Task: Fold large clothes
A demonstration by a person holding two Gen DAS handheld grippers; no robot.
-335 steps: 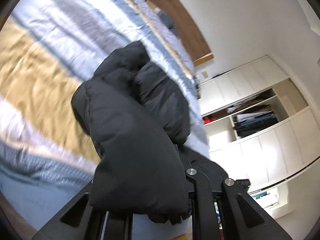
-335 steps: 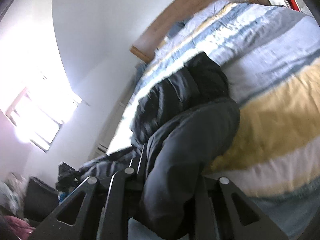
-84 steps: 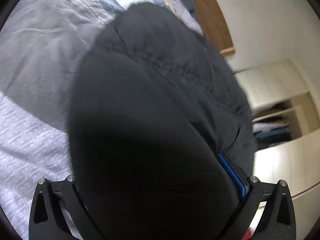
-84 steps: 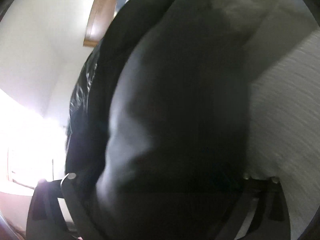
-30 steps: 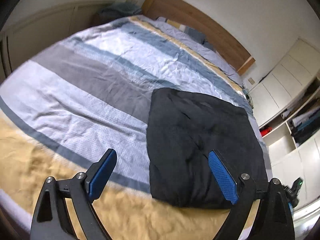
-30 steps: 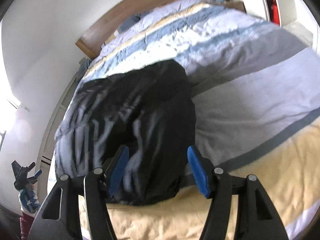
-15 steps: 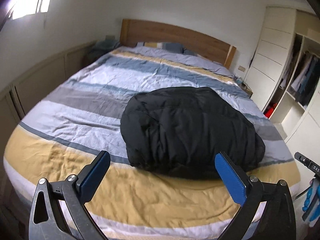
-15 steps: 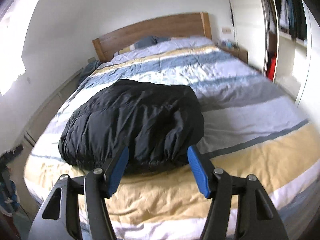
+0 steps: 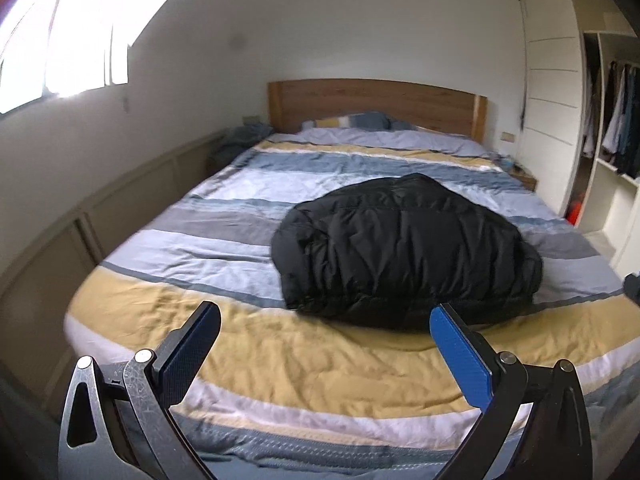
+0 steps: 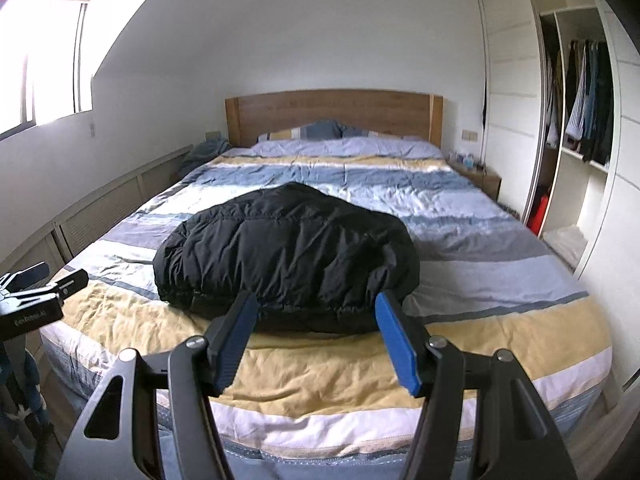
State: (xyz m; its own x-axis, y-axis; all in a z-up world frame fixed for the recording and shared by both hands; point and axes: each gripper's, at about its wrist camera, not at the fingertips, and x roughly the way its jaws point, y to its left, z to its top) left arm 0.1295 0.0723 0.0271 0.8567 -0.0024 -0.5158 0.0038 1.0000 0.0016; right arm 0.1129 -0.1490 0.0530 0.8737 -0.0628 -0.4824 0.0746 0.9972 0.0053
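A black puffy jacket [image 9: 404, 248] lies folded into a thick bundle on the striped bed [image 9: 280, 352], near the foot end. The right wrist view shows the same jacket [image 10: 288, 248] on the bed [image 10: 480, 320]. My left gripper [image 9: 324, 312] hangs off the foot of the bed, jaws wide open and empty. My right gripper [image 10: 317, 299] is also back from the bed, open, with nothing between its blue pads [image 10: 394, 344]. Neither gripper touches the jacket.
A wooden headboard [image 9: 376, 106] and pillows [image 10: 316, 132] stand at the far end. An open wardrobe [image 10: 576, 132] with hanging clothes fills the right wall. Low panelled cabinets [image 9: 80, 232] run under the window on the left. The left gripper's body [image 10: 32, 300] shows at the left edge.
Both grippers have pulled back from the jacket past the foot of the bed and rolled level. The left jaws opened a little wider. The jacket stays folded on the bed.
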